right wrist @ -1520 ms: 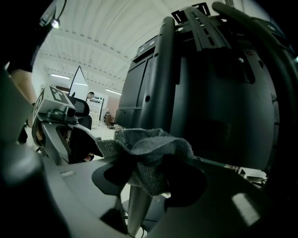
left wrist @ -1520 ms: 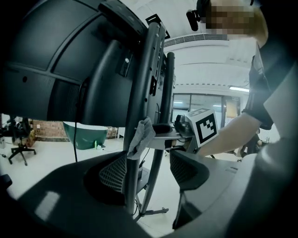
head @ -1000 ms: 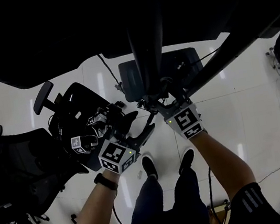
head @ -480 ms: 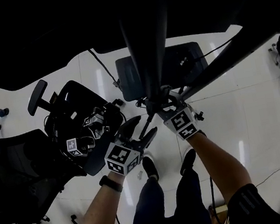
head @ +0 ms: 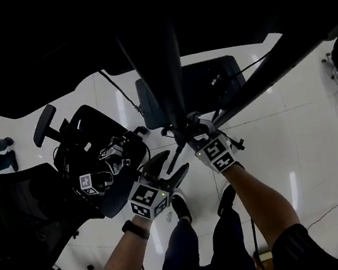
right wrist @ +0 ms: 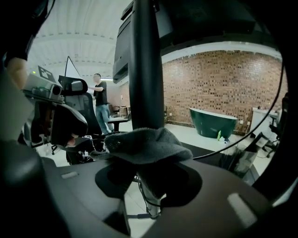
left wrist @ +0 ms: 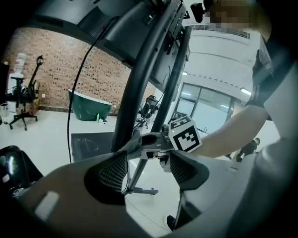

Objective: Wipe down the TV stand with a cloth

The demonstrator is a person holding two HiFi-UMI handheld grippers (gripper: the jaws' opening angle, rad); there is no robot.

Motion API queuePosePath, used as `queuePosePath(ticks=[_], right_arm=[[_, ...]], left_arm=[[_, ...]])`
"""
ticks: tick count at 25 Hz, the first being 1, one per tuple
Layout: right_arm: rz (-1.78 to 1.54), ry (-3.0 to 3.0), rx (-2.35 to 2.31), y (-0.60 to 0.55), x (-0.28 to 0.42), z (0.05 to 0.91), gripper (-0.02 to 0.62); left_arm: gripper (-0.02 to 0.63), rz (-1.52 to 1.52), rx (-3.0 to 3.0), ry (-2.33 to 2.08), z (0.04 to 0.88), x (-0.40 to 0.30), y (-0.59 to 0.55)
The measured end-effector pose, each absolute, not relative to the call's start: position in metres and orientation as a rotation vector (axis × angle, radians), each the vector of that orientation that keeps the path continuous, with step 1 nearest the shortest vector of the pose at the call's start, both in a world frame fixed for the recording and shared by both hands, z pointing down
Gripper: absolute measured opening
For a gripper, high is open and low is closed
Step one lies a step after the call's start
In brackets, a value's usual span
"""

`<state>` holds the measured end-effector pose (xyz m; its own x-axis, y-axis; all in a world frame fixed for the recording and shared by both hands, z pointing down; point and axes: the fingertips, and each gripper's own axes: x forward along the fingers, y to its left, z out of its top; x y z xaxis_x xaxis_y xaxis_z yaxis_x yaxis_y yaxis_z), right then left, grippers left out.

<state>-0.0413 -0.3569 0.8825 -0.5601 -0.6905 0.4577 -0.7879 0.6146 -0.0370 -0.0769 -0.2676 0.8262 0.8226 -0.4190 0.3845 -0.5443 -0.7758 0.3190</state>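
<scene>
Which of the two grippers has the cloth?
The right gripper: its jaws have just been closing on the dark grey cloth; the left gripper stands open, empty.

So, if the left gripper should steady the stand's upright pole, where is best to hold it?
Probably the bare stretch of the pole just under the cloth, approached level from the person's left. The pole is a round, nearly upright column, so jaws set across it should close squarely, and the open left gripper faces that stretch.

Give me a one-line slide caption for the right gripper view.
Right claw, jaws just closing on a grey cloth, in front of the dark TV stand post; brick wall behind.
</scene>
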Motion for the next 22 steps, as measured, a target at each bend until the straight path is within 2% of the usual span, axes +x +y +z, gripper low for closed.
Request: queuePosePath(ticks=[1,2,9,16,22], right_arm=[[0.335,-2.453,1.192,-0.352,-0.037,0.876,0.120],[0.333,-2.465,1.208,-0.347,-0.033,0.869,0.032],[0.200,-2.557,1.301,-0.311,0.004,0.763,0.032],[-0.168,-2.628,1.421,-0.283,0.059,0.557,0.032],[-0.352,-2.621,1.565,-0.273,0.124,0.396,0.032]], left_arm=[[0.314,0.406,2.593,-0.713,0.820,-0.074,-0.266],[0.314,0.404,2.605,-0.706,0.813,-0.072,-0.264],[0.314,0.339,2.700,-0.648,0.734,-0.045,-0.251],[0.313,0.215,2.891,-0.625,0.600,-0.011,-0.233],[0.313,0.030,3.089,-0.638,0.456,0.023,-0.234]])
